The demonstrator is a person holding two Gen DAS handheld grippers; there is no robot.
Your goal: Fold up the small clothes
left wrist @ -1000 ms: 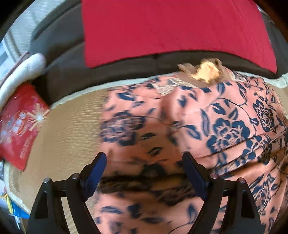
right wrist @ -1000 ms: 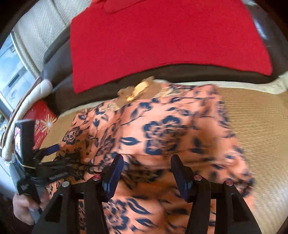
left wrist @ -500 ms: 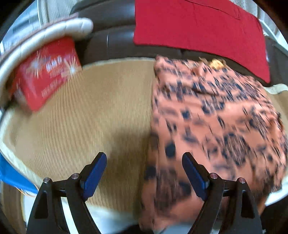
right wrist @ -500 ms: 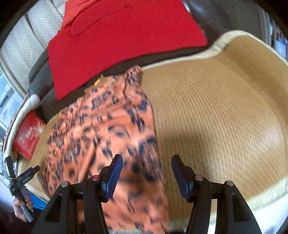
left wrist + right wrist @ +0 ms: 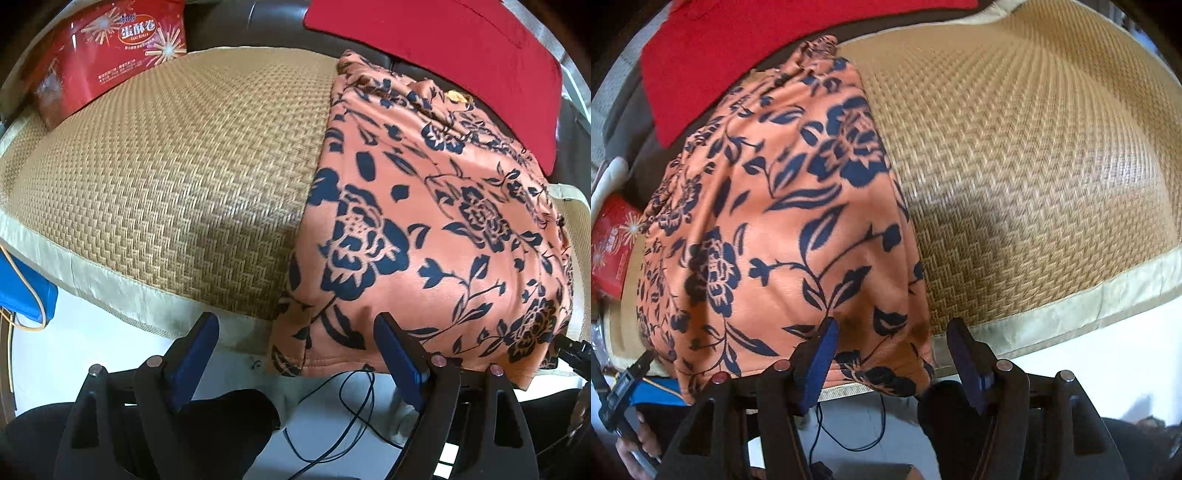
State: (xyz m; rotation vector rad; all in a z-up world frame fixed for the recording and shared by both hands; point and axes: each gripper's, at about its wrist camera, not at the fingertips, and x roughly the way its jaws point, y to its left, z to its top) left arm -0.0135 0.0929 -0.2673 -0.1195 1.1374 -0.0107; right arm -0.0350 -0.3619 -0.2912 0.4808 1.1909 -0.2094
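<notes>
Item: orange floral fleece garment, folded narrow lengthwise on woven straw mat; crosswise folds judged outstanding. Left tongs wide, empty, at its near-left hem corner. Right tongs just been opening, empty, at near-right corner.

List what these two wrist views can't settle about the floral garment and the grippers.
- Floral garment, left wrist view: its near hem drops past the mat's edge; layers beneath are hidden.
- Garment's collar end, right wrist view: bunched, so its type is unclear.
- Left gripper, right wrist view: cut off by the frame edge.
</notes>
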